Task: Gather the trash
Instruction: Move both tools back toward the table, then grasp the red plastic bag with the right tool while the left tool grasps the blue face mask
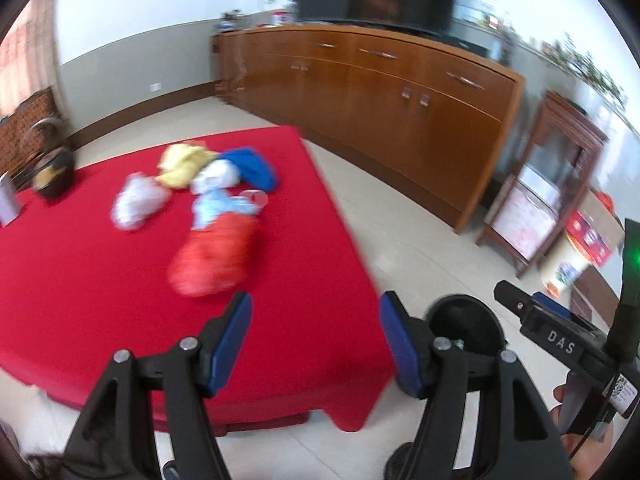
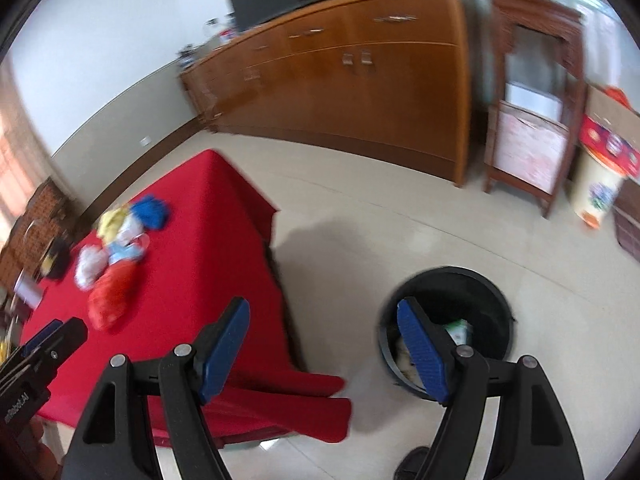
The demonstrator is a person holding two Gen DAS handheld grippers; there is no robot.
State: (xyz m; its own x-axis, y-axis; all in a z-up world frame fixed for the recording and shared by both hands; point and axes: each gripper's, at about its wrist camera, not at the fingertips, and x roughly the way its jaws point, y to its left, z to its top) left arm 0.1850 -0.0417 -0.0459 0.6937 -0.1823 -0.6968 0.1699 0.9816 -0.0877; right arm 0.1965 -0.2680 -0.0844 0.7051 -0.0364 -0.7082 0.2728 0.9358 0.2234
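Only the right wrist view looks into the round black waste bin [image 2: 448, 320], where a green-and-white carton [image 2: 459, 330] lies. The left gripper [image 1: 316, 340] and right gripper [image 2: 324, 344] both hang spread wide, grasping nothing. The crumpled red, white, yellow and blue wrappers [image 1: 208, 204] lie on the red-clothed table [image 1: 80, 288], well ahead of the fingers.

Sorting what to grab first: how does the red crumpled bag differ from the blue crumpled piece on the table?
The red bag lies nearest the open left claw; the blue piece lies at the pile's far end. The red bag looks larger and nearly matches the red tablecloth; the blue piece stands out. Both are crumpled, ungripped trash on the cloth.
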